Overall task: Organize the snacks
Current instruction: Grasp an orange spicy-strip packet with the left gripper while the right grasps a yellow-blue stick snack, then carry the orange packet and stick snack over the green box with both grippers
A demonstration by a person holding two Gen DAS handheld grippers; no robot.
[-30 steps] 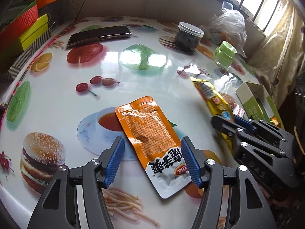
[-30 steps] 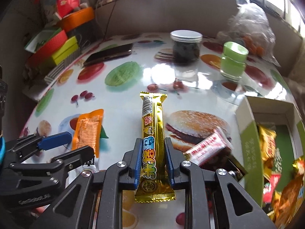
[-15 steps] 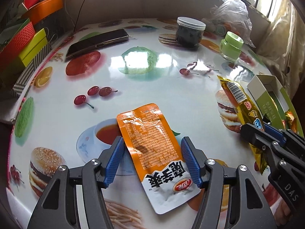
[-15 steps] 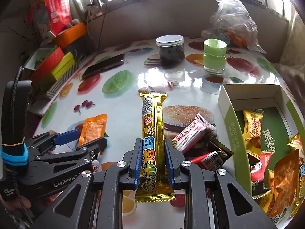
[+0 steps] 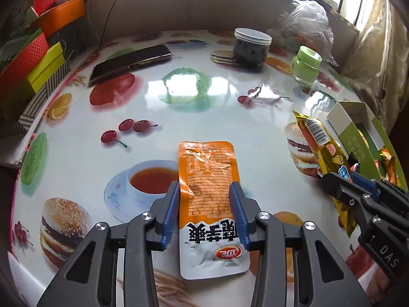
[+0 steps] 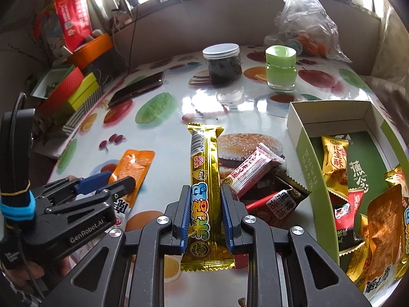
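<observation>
My left gripper point(image 5: 206, 193) is shut on an orange and white snack pouch point(image 5: 209, 186), its blue pads pressing both long edges just above the table. The pouch also shows in the right wrist view point(image 6: 133, 168). My right gripper point(image 6: 205, 199) is shut on a long gold snack bar point(image 6: 204, 179) and holds it lifted; the bar also shows in the left wrist view point(image 5: 324, 153). A green and white open box point(image 6: 306, 158) with several snack packets stands at the right. A pink wrapped bar point(image 6: 253, 168) and a dark packet point(image 6: 278, 202) lie beside the box.
On the fruit-print table point(image 5: 179, 117) stand a dark jar with a white lid point(image 5: 251, 48), a green jar point(image 5: 305, 66) and a phone point(image 5: 130, 61). A plastic bag point(image 6: 306, 23) sits at the back. Coloured boxes point(image 5: 30, 61) are stacked off the left edge.
The left gripper has closed in on the orange pouch, which now lies straight between the pads. The right gripper has risen and moved right with the gold bar, bringing the box into fuller view.
</observation>
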